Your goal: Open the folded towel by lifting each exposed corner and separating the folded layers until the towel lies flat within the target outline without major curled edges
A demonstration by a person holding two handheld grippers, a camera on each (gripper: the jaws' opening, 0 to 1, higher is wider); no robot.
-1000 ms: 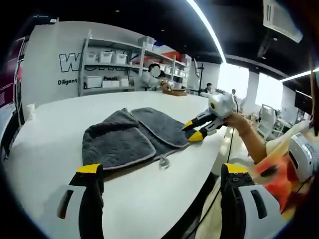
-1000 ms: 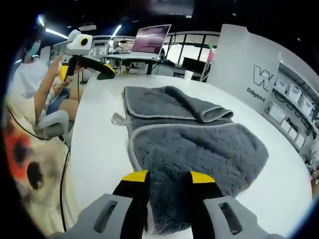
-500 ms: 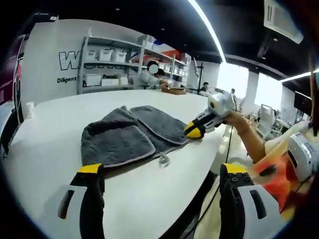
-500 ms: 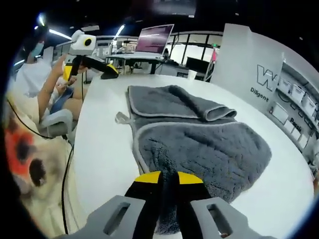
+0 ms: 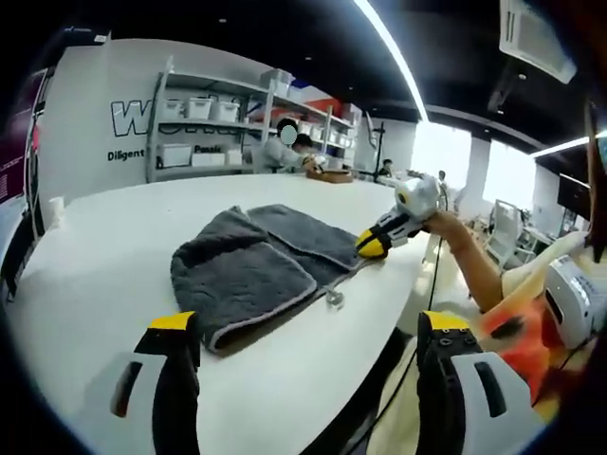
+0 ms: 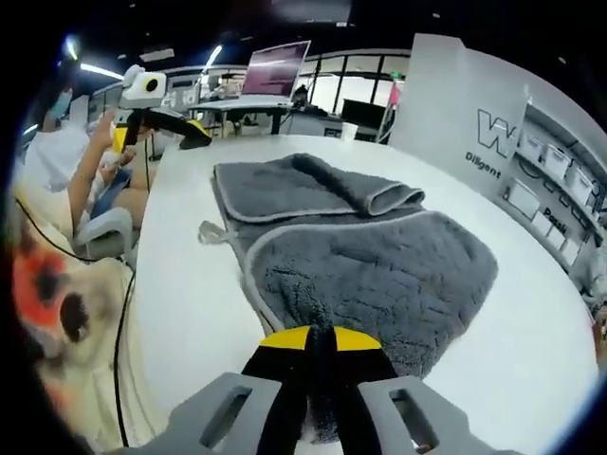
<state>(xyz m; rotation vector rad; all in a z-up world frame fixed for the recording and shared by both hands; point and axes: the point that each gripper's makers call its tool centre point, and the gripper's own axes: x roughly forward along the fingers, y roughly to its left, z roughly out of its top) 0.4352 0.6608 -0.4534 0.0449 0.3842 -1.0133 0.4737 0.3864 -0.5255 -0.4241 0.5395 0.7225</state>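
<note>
A grey towel [image 5: 256, 270] with pale trim lies folded on the round white table [image 5: 104, 246], one flap doubled over on top. My right gripper [image 6: 320, 338] is shut on the towel's [image 6: 370, 270] near edge, fluffy cloth bunched between its yellow tips. In the left gripper view that right gripper [image 5: 374, 245] shows at the towel's right corner, held by a hand [image 5: 448, 226]. My left gripper [image 5: 305, 324] hangs open and wide over the table's front edge, short of the towel. The right gripper view has the left gripper [image 6: 156, 135] off beyond the table, jaws apart. A small loop tag [image 6: 211, 233] sticks out of the towel's hem.
The table's curved edge [image 6: 142, 284] runs close to the towel, with a person's lap and a chair [image 6: 100, 232] beyond it. A white cup [image 5: 59, 210] stands at the far left. Shelves with white bins [image 5: 204, 133] line the wall, and a screen [image 6: 275, 68] sits on another desk.
My right gripper's jaws have shut on the towel's edge. The towel has slid toward the table's edge and its near layer has bunched. The left gripper stays open.
</note>
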